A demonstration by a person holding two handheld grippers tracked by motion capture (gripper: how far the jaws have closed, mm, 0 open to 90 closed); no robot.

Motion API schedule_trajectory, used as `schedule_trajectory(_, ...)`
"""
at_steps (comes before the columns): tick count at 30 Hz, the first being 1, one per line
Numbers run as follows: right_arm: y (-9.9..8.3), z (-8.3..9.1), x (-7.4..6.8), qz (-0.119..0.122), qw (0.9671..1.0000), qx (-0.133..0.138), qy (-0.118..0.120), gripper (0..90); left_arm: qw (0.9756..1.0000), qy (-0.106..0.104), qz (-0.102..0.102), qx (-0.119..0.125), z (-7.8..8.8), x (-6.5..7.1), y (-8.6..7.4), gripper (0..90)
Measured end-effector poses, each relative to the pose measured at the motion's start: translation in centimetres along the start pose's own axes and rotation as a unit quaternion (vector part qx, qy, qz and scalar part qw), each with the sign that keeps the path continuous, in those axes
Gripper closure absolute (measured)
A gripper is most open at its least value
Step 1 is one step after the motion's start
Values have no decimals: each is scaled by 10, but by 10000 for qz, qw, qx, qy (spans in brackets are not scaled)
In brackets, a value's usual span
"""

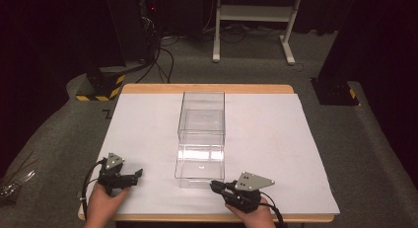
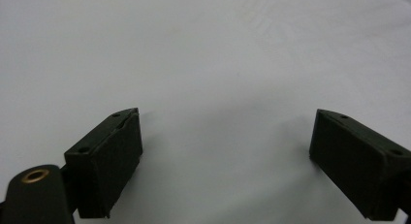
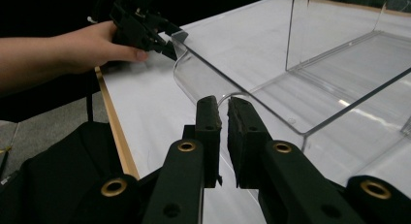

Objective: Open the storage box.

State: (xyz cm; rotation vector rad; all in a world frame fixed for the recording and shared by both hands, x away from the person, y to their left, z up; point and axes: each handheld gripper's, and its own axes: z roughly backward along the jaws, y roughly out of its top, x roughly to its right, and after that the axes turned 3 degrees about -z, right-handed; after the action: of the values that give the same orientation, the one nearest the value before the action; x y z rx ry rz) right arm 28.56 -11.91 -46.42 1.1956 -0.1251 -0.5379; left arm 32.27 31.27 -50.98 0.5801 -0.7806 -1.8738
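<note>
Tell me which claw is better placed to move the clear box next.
Right. The right claw sits at the clear box's near corner, jaws nearly closed at its wall. The left claw rests open on the white sheet, well apart from it.

Black two-jaw right claw point(image 3: 224, 112) with brass-ringed screw holes, grey three-cornered top plate, black trailing cable.

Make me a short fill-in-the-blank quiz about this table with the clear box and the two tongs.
1. The clear box on the table is made of see-through ____.
2. The jaws of the left tongs stand wide ____ over bare white surface.
3. The right tongs sit at the box's near ____ wall, jaws almost together.
4. The sheet covering the table is ____ in colour.

Missing words: plastic; open; front; white
</note>
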Motion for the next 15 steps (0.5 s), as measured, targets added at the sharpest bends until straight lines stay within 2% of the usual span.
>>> schedule_trajectory(7,9,11,1,49,9995,290,-88,816,10000,1,5,5,0,0,0,118)
schedule_trajectory(13,15,16,6,77,9983,467,-347,751,10000,0,1,2,0,0,0,118)
schedule_trajectory(15,16,17,9,16,9979,491,-433,728,10000,-1,3,2,0,0,0,118)
